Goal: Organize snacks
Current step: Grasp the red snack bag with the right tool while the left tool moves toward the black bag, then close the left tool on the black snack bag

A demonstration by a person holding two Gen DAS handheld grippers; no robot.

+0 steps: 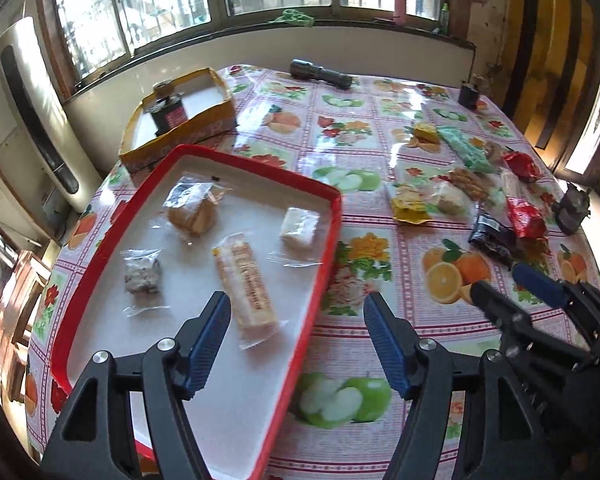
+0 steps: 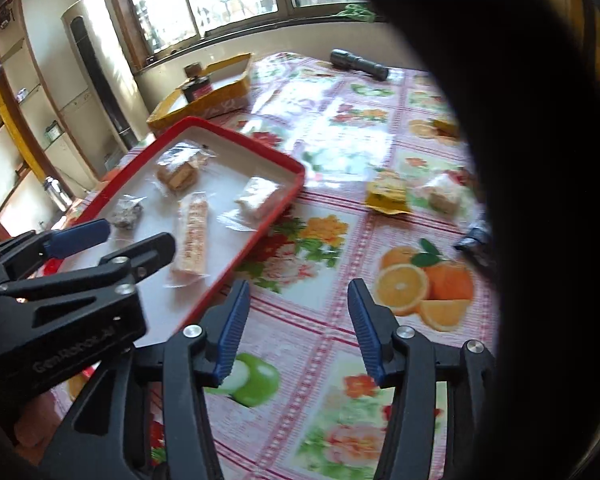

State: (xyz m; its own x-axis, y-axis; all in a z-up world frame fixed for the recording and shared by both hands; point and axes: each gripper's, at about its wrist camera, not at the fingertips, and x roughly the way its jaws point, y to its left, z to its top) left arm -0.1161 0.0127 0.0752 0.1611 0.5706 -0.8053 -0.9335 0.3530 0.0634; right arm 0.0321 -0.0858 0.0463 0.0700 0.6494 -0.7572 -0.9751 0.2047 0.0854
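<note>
Four wrapped snacks lie in the red-rimmed tray (image 1: 326, 248) at the left side of the table (image 1: 380, 264): a round biscuit pack (image 1: 191, 216) toward the far end, a white block (image 1: 299, 227) by the right rim, a dark crumbly piece (image 1: 142, 277) by the left rim, and a long wafer bar (image 1: 247, 288) in the middle.

My left gripper (image 1: 296, 344) is spread wide with nothing between its pads; the wafer bar's near end lies just inside the left finger, and the tray's right rim runs between the fingers.

My right gripper (image 2: 296, 328) hangs over bare tablecloth just right of the tray's near rim, jaws parted and empty.

The loose snack pile (image 1: 468, 192) sits near the table's right edge, well ahead of both grippers; I make out roughly ten packets, though they overlap. One yellow box (image 1: 188, 120) stands at the far left corner, one flashlight (image 1: 320, 74) at the far edge.
</note>
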